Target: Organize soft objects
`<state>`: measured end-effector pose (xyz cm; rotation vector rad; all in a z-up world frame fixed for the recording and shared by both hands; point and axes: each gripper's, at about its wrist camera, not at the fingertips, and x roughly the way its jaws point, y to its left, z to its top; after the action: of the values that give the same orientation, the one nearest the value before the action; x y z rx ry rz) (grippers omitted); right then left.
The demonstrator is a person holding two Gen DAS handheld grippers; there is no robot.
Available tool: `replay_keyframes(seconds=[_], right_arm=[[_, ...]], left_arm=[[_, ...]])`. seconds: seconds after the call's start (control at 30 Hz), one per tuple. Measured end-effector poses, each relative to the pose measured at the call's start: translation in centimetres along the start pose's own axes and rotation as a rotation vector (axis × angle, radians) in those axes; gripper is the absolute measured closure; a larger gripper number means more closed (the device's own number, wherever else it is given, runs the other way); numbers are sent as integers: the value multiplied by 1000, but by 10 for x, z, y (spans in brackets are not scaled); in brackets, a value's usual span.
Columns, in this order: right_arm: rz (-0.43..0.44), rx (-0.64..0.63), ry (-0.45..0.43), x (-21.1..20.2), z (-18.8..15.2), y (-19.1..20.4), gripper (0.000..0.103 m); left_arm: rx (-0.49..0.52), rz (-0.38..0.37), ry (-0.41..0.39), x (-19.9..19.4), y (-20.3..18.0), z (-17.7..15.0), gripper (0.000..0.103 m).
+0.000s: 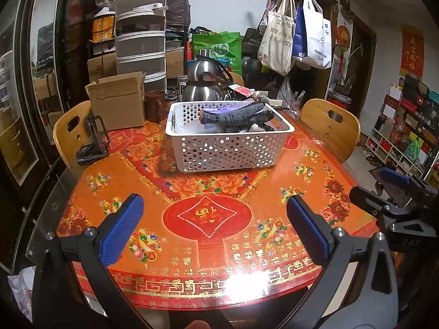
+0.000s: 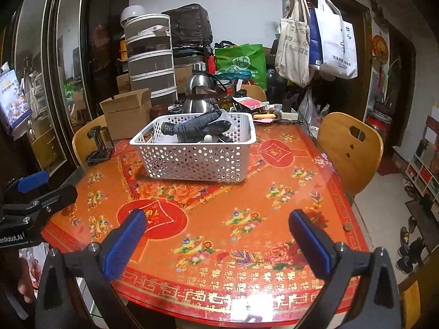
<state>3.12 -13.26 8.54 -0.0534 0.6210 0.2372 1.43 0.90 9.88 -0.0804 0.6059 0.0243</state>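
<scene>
A white perforated basket (image 1: 227, 150) (image 2: 197, 159) stands on the far half of the red and orange table (image 1: 214, 219) (image 2: 233, 213). Dark grey knitted socks (image 1: 236, 116) (image 2: 194, 126) and other soft items lie piled inside it. My left gripper (image 1: 214, 224) hovers open over the table's near edge, nothing between its blue pads. My right gripper (image 2: 218, 237) is open too, held over the near right part of the table, empty. Each gripper shows at the edge of the other's view.
Behind the basket stand a cardboard box (image 1: 118, 101), a brown mug (image 1: 155, 105), a steel kettle (image 1: 204, 81) and clutter. A black phone stand (image 1: 93, 139) sits at the left. Wooden chairs (image 1: 332, 128) (image 2: 351, 150) flank the table. Bags hang on a rack (image 1: 290, 35).
</scene>
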Motion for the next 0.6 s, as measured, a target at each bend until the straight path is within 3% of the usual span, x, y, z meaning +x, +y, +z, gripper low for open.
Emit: replay_keyframes(seconds=[0.6], right_arm=[[-2, -3, 6, 2, 0, 1, 0]], left_arm=[[10, 1, 8, 9, 1, -5, 0]])
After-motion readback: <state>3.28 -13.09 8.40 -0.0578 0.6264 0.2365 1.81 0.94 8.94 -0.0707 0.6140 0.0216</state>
